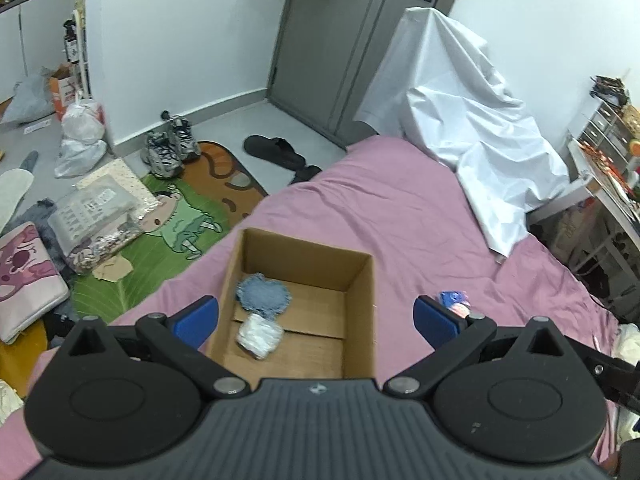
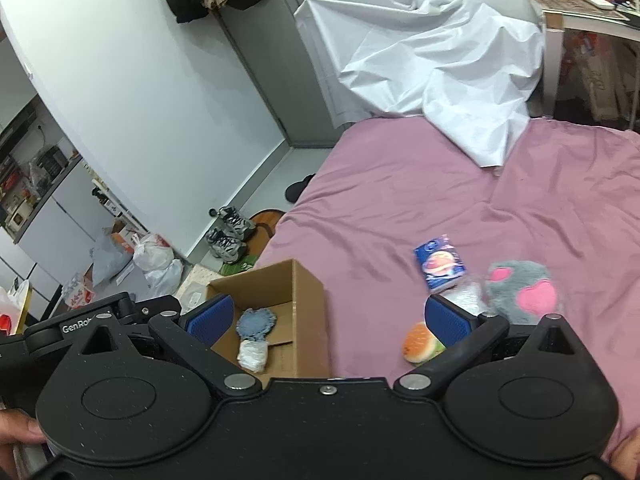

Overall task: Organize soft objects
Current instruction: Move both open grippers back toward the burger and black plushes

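An open cardboard box sits on the pink bed; it also shows in the right wrist view. Inside lie a round denim-blue cloth piece and a white wrapped bundle. My left gripper is open and empty above the box. My right gripper is open and empty above the bed, right of the box. On the bed lie a blue tissue pack, a burger toy, a clear plastic bag and a grey plush paw with pink pads.
A white sheet drapes over something at the bed's far end. The floor at left holds sneakers, a cartoon rug, bags and packages. A desk with drawers stands at right. A grey door is behind.
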`<state>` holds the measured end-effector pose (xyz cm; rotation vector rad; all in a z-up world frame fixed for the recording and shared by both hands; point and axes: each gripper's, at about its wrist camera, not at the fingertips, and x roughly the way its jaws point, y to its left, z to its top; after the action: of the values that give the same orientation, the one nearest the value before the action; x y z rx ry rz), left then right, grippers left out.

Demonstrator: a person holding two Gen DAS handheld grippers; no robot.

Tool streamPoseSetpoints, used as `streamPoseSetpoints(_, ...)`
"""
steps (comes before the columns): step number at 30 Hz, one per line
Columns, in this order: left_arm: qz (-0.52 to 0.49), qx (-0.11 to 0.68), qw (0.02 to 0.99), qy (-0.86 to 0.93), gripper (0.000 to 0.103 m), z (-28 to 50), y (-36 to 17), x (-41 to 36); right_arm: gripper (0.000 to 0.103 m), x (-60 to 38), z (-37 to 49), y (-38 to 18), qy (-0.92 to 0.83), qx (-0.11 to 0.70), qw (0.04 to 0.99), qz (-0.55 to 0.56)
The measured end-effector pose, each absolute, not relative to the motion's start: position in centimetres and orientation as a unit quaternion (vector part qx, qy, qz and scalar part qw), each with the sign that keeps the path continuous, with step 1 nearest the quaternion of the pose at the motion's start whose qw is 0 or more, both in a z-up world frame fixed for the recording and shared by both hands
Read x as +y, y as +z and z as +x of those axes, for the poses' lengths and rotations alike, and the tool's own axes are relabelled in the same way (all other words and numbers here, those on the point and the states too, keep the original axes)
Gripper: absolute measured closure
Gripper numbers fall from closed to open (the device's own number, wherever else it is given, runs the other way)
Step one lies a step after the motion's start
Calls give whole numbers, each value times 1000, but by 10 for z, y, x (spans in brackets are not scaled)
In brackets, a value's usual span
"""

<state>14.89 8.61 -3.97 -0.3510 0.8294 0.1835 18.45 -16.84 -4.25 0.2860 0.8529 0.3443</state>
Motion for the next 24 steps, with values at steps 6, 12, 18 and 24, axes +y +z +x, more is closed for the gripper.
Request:
streamPoseSetpoints(6,-171,402,896,77,0,146,-39,68,0,-192,177,-40,158,402,892,135)
streamPoseSetpoints(12,-155,414,895,67,0,143,-39,49,0,-214,174,-42,147,403,893,136)
streamPoseSetpoints(18,-137,427,892,62,0,144,-41,29,0,-236,175,-46,141,406,892,140)
streamPoseSetpoints(24,-135,449,881,61,0,149,-48,13,0,-255,178,-56,134,420,884,155)
